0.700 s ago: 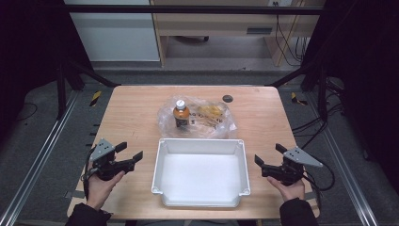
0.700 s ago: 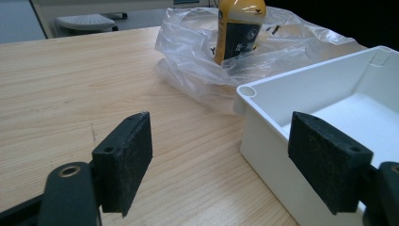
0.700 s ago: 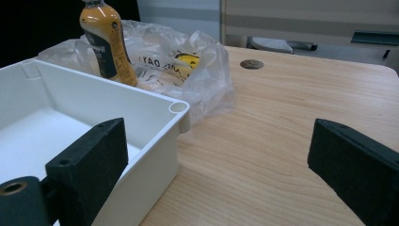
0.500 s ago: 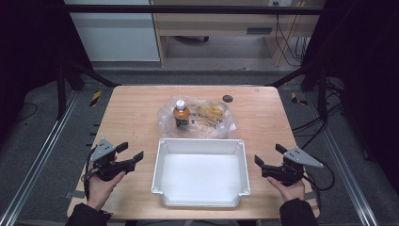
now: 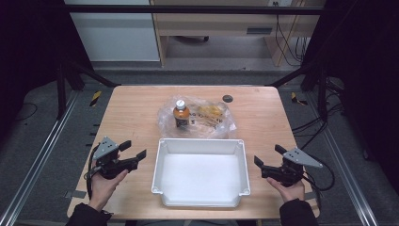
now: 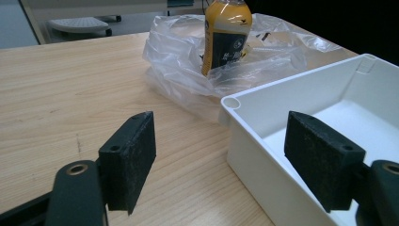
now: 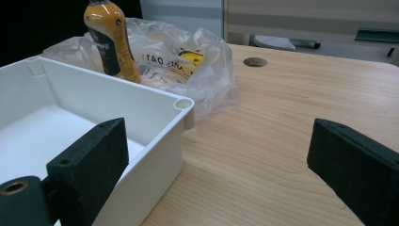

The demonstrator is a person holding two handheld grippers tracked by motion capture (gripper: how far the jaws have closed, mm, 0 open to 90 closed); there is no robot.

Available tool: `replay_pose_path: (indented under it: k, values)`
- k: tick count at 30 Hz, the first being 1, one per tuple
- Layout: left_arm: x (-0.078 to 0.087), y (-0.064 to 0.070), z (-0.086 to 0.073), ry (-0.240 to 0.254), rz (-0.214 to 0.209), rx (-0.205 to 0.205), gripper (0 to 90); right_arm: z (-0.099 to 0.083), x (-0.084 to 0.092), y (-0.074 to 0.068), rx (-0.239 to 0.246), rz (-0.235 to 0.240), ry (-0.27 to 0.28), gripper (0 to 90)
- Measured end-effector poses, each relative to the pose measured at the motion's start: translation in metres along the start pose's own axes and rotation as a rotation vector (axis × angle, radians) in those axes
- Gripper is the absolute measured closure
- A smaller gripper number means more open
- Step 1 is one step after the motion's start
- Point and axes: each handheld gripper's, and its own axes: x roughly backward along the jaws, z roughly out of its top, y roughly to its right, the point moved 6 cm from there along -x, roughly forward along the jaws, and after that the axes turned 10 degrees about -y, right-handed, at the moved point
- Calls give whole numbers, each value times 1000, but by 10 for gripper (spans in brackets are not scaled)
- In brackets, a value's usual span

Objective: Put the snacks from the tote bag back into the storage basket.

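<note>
Bottle (image 5: 181, 116) stands upright in a clear plastic bag (image 5: 207, 120) just behind the white bin (image 5: 201, 147); left tool (image 5: 133, 152) and right tool (image 5: 267, 156) flank the bin, both wide open, empty.

A white tray (image 5: 201, 146) fills the worktop's (image 5: 131, 117) near middle; behind it, touching its far rim, a plastic bag (image 5: 211, 121) with an upright bottle (image 5: 181, 115) blocks the centre. Bare lanes run along both side edges.

Lab, aluminium frame rails (image 5: 37, 160), trailing cables (image 5: 282, 42)
</note>
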Motion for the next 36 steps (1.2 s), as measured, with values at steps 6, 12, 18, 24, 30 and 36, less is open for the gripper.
replay_pose_path:
  k: [6,12,18,24,30,36]
  values:
    - [-2,4,5,2,-11,-4,255,0,0,0,-3,-3,-1,61]
    - [-3,8,8,1,-16,-19,255,0,0,1,-1,-6,-1,61]
    - [-3,10,12,6,-9,-36,254,0,0,1,1,-12,-4,61]
    - [-3,11,18,14,-2,-55,254,1,0,1,8,-14,-6,60]
    - [-8,14,26,19,-3,-73,253,1,-1,-1,21,-13,-13,59]
    - [-13,17,36,27,-10,-73,253,1,-1,-2,23,-12,-11,59]
